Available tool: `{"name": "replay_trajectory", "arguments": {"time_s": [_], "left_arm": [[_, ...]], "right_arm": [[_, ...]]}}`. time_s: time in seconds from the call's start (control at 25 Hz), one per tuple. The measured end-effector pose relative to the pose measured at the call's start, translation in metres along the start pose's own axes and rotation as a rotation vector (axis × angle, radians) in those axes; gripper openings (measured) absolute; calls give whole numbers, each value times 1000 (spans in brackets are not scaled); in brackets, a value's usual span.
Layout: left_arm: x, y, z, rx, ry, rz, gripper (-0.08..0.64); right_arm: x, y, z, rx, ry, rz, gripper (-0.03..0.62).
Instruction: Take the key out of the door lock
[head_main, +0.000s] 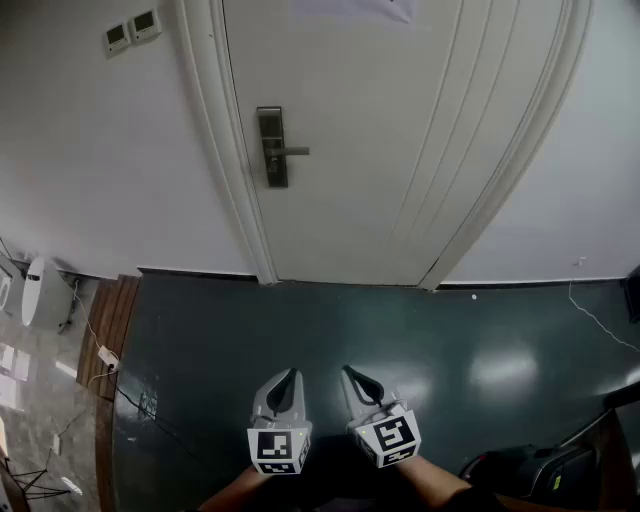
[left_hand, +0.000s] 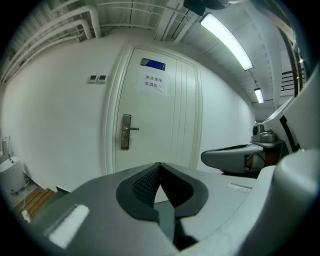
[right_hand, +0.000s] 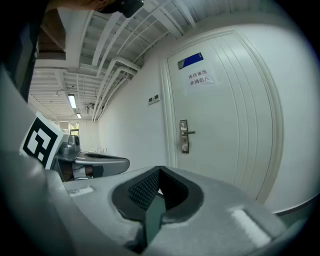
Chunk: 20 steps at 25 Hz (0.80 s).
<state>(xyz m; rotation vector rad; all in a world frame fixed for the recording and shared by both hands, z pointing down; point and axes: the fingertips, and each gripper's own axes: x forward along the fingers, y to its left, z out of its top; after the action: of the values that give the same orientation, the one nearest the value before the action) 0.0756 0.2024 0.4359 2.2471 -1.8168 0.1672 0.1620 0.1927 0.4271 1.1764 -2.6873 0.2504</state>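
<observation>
Standing well back from the white door (head_main: 380, 150), the person holds both grippers low over the dark green floor (head_main: 500, 340), side by side and near each other, both pointing towards the door. The left gripper (head_main: 289, 381) has its fingers pressed together at the tips with nothing between them, as its own view shows plainly. The right gripper (head_main: 354, 379) is the same: fingers closed tip to tip, holding nothing. Each carries its marker cube at the back, and a bare forearm runs out of the picture behind each.

The door lock (head_main: 271, 147) is a dark metal plate with a lever handle pointing right, fixed close to the door's left edge, just beside the frame. It is well apart from both grippers. From here the key is too small to make out on the plate.

A paper notice (left_hand: 154, 82) is stuck near the top of the door, with a blue sign (left_hand: 154, 64) above it. Two small wall panels (head_main: 131, 30) sit on the white wall left of the frame. At the floor's left edge lie a strip of wooden boards (head_main: 105, 320) and a white rounded appliance (head_main: 45, 292).
</observation>
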Motion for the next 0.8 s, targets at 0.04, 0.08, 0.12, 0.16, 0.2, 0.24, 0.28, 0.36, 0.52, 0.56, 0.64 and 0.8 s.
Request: {"name": "replay_trajectory", "arguments": {"time_s": [0.04,0.08,0.12,0.16,0.2,0.24,0.28,0.36,0.52,0.56,0.64,0.8], "left_arm": [[5,4,4,-1,-10,9,18],[9,8,8,-3,-20,18,18],[13,11,12,-5,-30,26,18],[16,14,16,-8,-39,34,18],[18,15,19,-12,-46,40,18],[19,16,21,-15,-53,45,18],[20,17,23,-18,-57,48,18],[20,16,25,-20,-60,49,18],[21,18,23,-24,-55,52,18],[21,18,23,-25,-54,52,18],[22,19,23,-25,-53,52,18],[26,22,25,-31,-56,48,18]], "right_arm": [[6,-4,2,-3,-4,-9,-12],[11,-7,5,-4,-9,-18,-12],[17,-10,8,-5,-15,-25,-12],[21,-13,11,-4,-23,-31,-12],[24,-15,15,-4,-30,-35,-12],[26,-16,19,-4,-37,-38,-12],[28,-16,21,-4,-42,-40,-12],[29,-14,25,-4,-47,-39,-12],[32,-10,24,-4,-44,-28,-12],[33,-10,24,-5,-43,-27,-12],[34,-9,26,-7,-43,-29,-11],[38,-10,24,7,-37,-19,-11]]}}
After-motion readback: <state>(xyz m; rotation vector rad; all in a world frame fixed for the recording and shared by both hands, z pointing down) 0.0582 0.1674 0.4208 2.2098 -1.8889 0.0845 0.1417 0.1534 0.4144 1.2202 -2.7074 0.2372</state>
